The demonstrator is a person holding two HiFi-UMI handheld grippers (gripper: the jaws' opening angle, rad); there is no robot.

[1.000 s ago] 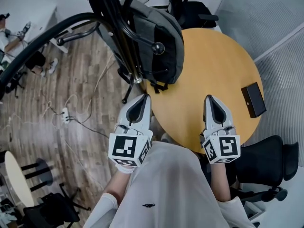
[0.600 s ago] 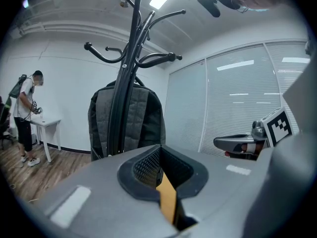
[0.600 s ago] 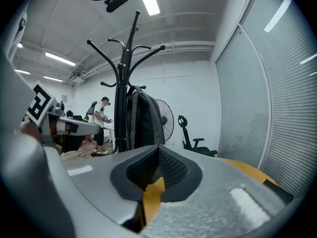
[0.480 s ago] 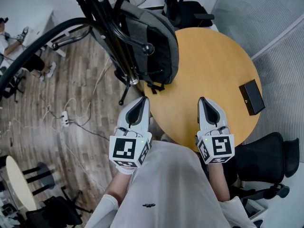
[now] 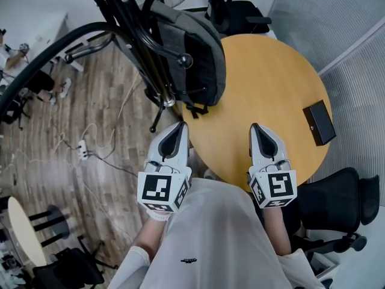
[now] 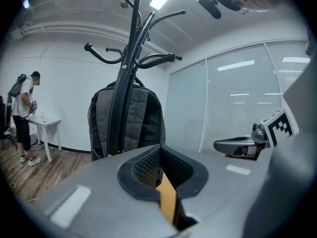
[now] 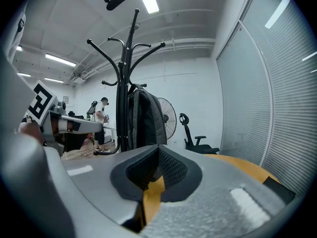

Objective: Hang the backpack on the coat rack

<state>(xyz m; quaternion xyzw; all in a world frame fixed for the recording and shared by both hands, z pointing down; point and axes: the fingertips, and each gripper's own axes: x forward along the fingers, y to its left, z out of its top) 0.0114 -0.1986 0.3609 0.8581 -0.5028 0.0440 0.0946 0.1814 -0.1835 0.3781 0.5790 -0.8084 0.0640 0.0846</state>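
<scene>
Grey left tongs (image 5: 180, 125) and right tongs (image 5: 255, 127), black-white marker cubes (image 5: 162, 189), white shirt (image 5: 210, 239).

Grey backpack (image 5: 195, 53) on blk coat rack (image 5: 144, 44)

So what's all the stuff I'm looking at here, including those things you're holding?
backpack: one, grey and black, hanging on the coat rack
coat rack: one, black, beside the table
table: one, round, wood-coloured, before the person
box: one, black, on the table's right side
office chairs: at least two, black, beyond the table and at lower right
fan: one, black, behind the rack
power strip: one, white, on the wood floor
bystander: one, by a white desk
left gripper: grey, jaws shut, empty
right gripper: grey, jaws shut, empty
</scene>
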